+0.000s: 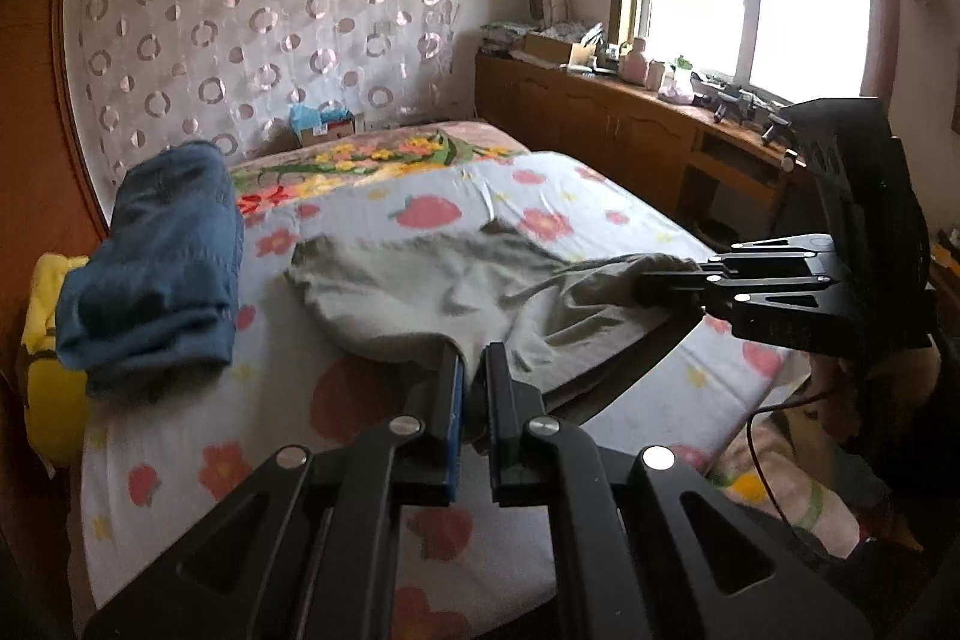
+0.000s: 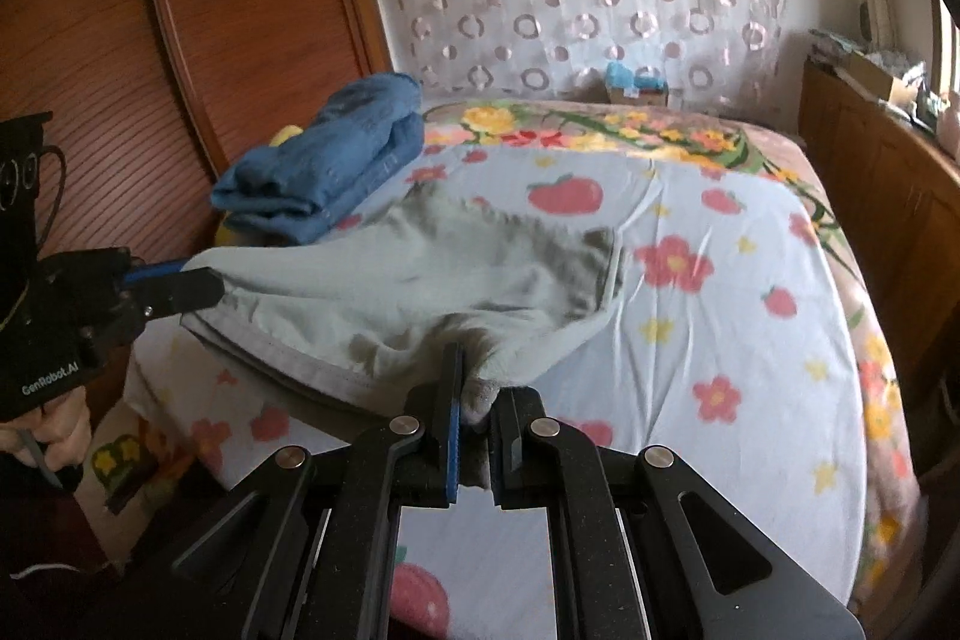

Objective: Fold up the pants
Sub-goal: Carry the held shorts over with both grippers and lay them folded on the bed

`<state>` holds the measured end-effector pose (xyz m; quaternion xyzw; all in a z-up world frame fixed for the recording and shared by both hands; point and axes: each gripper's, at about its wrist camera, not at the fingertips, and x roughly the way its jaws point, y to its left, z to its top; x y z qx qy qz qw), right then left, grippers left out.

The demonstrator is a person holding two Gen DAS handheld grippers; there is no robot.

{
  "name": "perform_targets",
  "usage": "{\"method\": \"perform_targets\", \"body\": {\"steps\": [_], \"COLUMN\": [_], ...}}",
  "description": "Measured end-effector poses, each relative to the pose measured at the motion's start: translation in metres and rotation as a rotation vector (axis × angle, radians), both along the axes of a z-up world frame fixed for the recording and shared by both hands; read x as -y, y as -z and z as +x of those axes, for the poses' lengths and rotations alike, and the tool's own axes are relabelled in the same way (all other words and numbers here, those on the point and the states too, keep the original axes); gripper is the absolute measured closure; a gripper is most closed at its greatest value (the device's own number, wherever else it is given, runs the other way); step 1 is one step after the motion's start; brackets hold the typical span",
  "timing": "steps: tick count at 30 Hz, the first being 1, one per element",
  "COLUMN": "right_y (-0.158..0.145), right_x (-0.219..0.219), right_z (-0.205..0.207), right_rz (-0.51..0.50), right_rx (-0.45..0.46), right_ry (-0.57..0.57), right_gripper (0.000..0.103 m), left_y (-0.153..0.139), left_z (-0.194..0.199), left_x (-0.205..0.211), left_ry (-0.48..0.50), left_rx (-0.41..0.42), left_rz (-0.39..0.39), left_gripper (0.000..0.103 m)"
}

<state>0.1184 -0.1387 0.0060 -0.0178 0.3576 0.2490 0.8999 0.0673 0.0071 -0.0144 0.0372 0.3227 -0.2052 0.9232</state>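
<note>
Grey pants (image 1: 414, 286) (image 2: 456, 280) lie spread on the flowered bedsheet (image 1: 540, 196) (image 2: 720, 328), their near edge lifted between the two grippers. My left gripper (image 1: 474, 361) is shut on one near corner of the cloth. In the right wrist view it appears at the left (image 2: 201, 289), pinching that same corner. My right gripper (image 2: 477, 376) is shut on the other near corner, with grey fabric bunched between its pads. The left wrist view has it at the right (image 1: 645, 286), clamped on the pants' edge.
A folded blue garment (image 1: 162, 268) (image 2: 336, 148) rests on the bed by the wooden headboard (image 2: 240, 10), over something yellow (image 1: 48, 340). A wooden cabinet (image 1: 630, 124) with clutter runs under the window. A small box (image 1: 324, 124) sits at the far bed edge.
</note>
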Motion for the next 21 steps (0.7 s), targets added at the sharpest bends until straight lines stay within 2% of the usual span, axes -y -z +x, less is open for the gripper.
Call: {"method": "perform_targets", "body": {"steps": [12,21], "right_y": [0.032,0.038], "right_x": [0.005,0.009], "right_z": [-0.018,-0.03], "right_rz": [0.009,0.031], "right_rx": [-0.054,-0.062], "right_ry": [0.014,-0.001], "right_gripper": [0.099,0.099], "left_y": [0.031,0.032], "left_z": [-0.016,-0.023], "left_x": [0.004,0.003], "left_ry": [-0.015,-0.012], "left_rx": [-0.053,-0.064], "left_rz": [-0.022,-0.04], "left_gripper": [0.1,0.1]}}
